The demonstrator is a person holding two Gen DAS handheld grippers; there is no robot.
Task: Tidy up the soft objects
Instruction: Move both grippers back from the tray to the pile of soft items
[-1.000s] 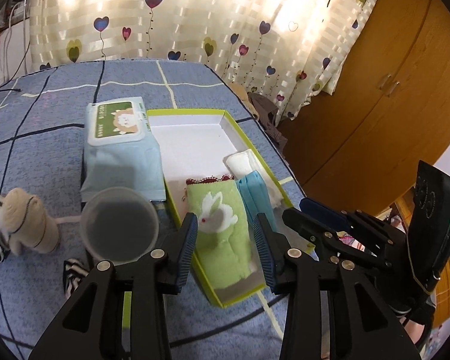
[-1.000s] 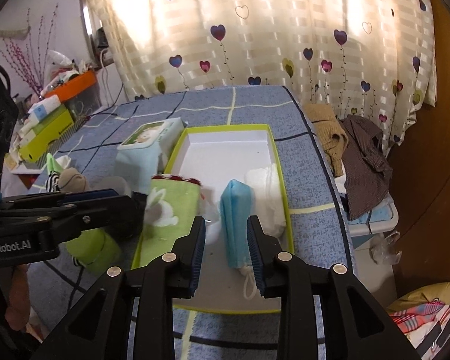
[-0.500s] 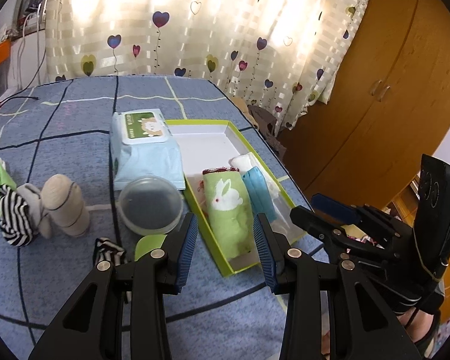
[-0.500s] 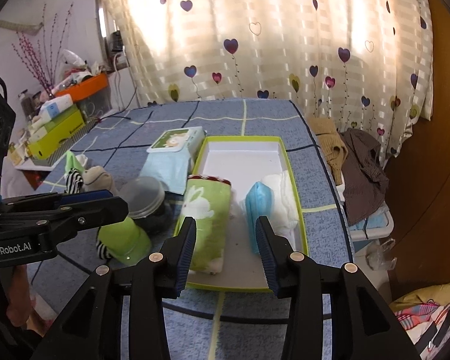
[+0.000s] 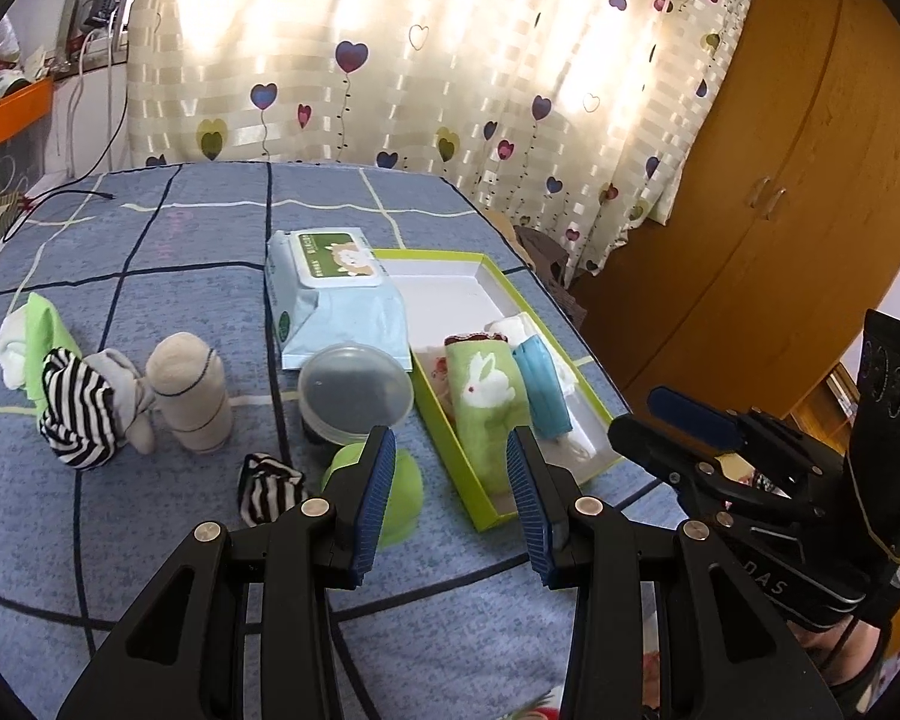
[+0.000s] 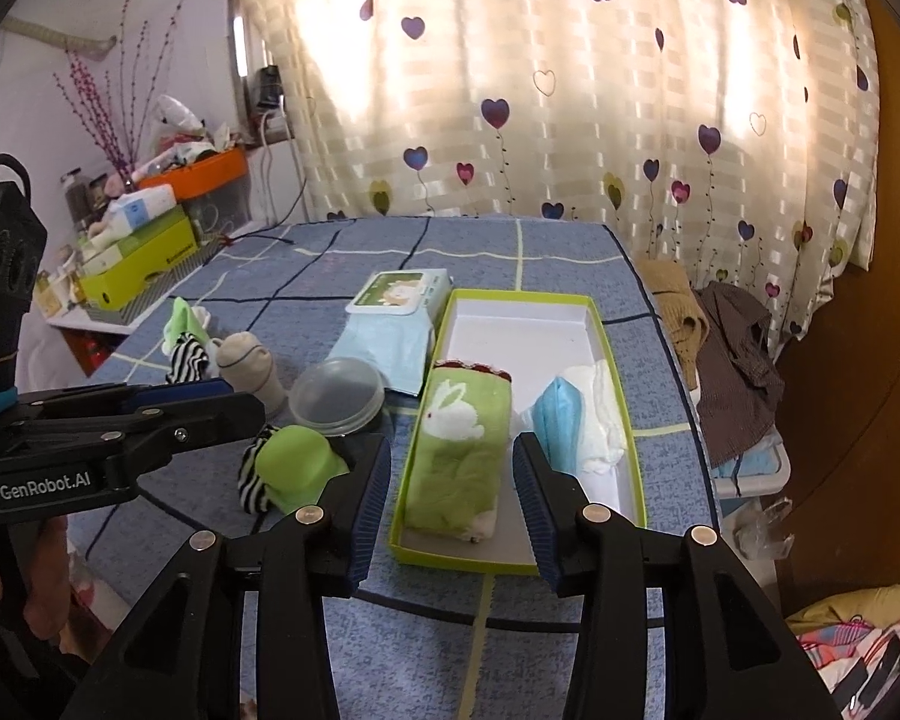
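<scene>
Both views are taken from the wrists, angled downward along each gripper's fingers over the bed's near edge — curtain ahead. The green box point(image 5: 594, 414) point(image 6: 621, 414) and its surroundings are shared — seen near.

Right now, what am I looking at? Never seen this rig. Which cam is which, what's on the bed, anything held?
No robot: a person carries two hand-held grippers, each with a fisheye camera looking along its fingers. One picture is from the left gripper, one from the right gripper. Both are empty; the right one's jaws are opening. On the blue checked cover lies a green-rimmed box holding a rabbit towel, a blue mask and white cloth. Beside it: wipes pack, plastic tub, rolled socks.
</scene>
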